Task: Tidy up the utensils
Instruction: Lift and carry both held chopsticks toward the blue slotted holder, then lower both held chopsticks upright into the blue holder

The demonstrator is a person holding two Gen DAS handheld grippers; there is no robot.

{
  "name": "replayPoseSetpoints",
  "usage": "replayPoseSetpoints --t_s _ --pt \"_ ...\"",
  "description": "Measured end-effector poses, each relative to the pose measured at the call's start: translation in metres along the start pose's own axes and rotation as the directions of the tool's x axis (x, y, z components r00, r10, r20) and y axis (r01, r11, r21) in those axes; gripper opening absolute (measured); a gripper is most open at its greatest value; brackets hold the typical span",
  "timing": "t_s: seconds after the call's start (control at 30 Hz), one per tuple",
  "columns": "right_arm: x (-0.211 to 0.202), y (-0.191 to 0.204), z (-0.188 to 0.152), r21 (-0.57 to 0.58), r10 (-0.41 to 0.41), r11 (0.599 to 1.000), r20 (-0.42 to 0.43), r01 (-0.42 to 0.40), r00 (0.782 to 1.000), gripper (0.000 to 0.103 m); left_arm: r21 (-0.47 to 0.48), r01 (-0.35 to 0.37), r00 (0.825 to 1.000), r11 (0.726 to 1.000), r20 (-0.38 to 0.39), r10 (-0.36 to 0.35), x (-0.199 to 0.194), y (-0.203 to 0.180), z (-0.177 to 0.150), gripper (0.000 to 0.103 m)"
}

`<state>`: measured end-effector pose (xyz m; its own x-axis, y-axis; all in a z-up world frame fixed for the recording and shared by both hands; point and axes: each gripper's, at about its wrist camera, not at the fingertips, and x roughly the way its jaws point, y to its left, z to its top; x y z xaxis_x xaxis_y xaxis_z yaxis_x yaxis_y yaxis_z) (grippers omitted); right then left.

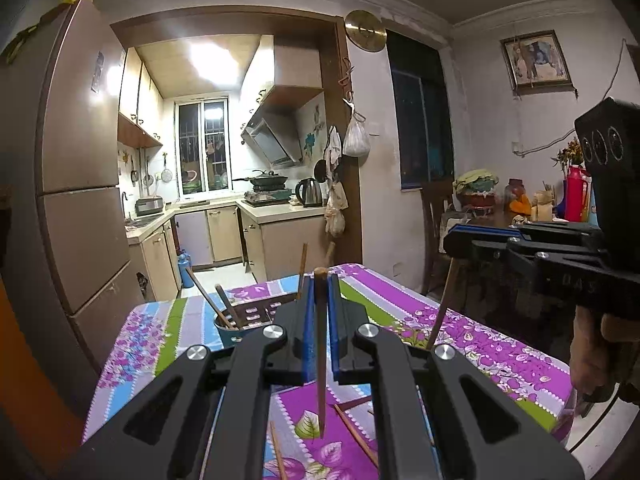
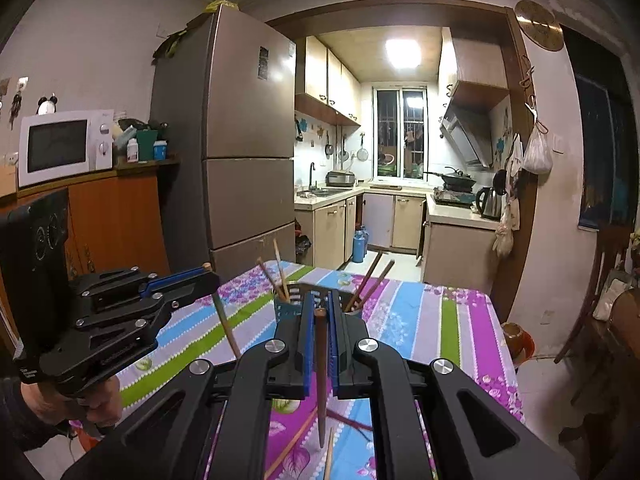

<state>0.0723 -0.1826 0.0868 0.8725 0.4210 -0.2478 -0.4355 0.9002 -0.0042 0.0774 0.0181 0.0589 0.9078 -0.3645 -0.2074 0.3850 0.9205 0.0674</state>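
Left gripper (image 1: 320, 292): blue-padded fingers closed on one brown chopstick (image 1: 320, 344), which is held near its blunt upper end, roughly upright, with the tapered tip hanging above the tablecloth. Right gripper (image 2: 320, 320): likewise closed, with a darker brown chopstick (image 2: 321, 376) clamped between its blue pads near the top, tip pointing down. In the left wrist view the right gripper (image 1: 460, 240) is seen at the right edge, its chopstick (image 1: 442, 312) slanting down toward the cloth; in the right wrist view the left gripper (image 2: 200, 276) is seen at the left, its chopstick (image 2: 226, 328) angled downward. Both tools are held above the near part of the table, side by side and apart. Utensil holder (image 1: 256, 314): teal base with a slotted dark upper wall, standing on the table beyond the grippers; several chopsticks (image 1: 224, 308) are lodged in it, leaning outward at various angles. Loose chopsticks (image 1: 356, 436) are laid flat on the cloth beneath the grippers; their count cannot be told. Table (image 1: 500, 360): covered by a striped floral tablecloth in purple, blue, green and grey. Background: refrigerator (image 2: 248, 140), microwave (image 2: 64, 148) on an orange cabinet, and a kitchen with an electric kettle (image 1: 310, 192) on its counter.
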Motion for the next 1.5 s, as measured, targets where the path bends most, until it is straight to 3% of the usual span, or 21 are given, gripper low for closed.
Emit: replayPoseSetpoints --t_s 0.37,0.93,1.13,1.5 --pt "0.002 -0.005 0.067 -0.023 0.002 1.000 0.055 -0.001 0.998 0.008 0.011 -0.031 0.999 0.999 0.018 0.031 -0.008 0.018 0.071 0.005" --pt "0.036 -0.014 0.169 -0.050 0.010 0.999 0.121 -0.004 0.993 0.008 -0.024 -0.081 0.987 0.996 0.135 0.084 0.012 0.054 0.167 0.005" --pt "0.066 -0.023 0.175 -0.028 0.024 0.999 0.114 -0.021 0.993 0.008 -0.062 -0.072 0.988 0.995 0.135 0.080 0.038 0.080 0.169 0.005" --pt "0.132 -0.033 0.147 -0.009 0.023 1.000 0.053 -0.023 0.998 0.008 -0.092 -0.048 0.997 0.995 0.058 0.053 0.097 0.107 0.133 0.005"
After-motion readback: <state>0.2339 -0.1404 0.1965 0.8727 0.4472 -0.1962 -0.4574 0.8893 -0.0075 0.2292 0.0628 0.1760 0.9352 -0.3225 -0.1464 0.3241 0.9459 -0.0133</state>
